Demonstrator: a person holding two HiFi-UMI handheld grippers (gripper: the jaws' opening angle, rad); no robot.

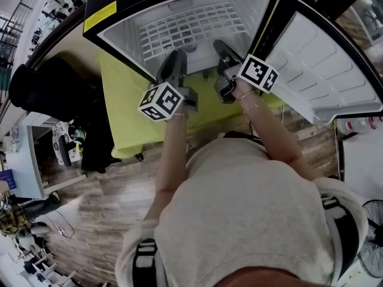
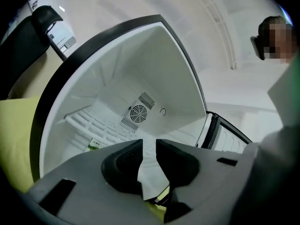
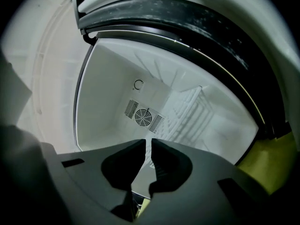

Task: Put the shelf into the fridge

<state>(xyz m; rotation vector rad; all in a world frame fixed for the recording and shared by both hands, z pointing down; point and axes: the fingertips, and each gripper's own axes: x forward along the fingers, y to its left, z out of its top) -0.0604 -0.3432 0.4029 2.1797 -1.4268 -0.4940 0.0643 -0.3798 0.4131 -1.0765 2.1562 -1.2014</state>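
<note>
Fridge [image 1: 119,34] in the head view sits open on a green table [image 1: 125,106]. Its door [image 1: 323,70] is swung out to the right. The white shelf [image 1: 185,26] is inside the fridge. The left gripper [image 1: 175,57] and the right gripper [image 1: 220,45] are side by side at the fridge's mouth, near the shelf but not on it.

In the left gripper view, the jaws are a little apart with nothing between them. The shelf is off to the left, near a round fan [image 2: 139,112].

In the right gripper view, the jaws have only a thin gap and grip nothing. The shelf is off to the right.
</note>
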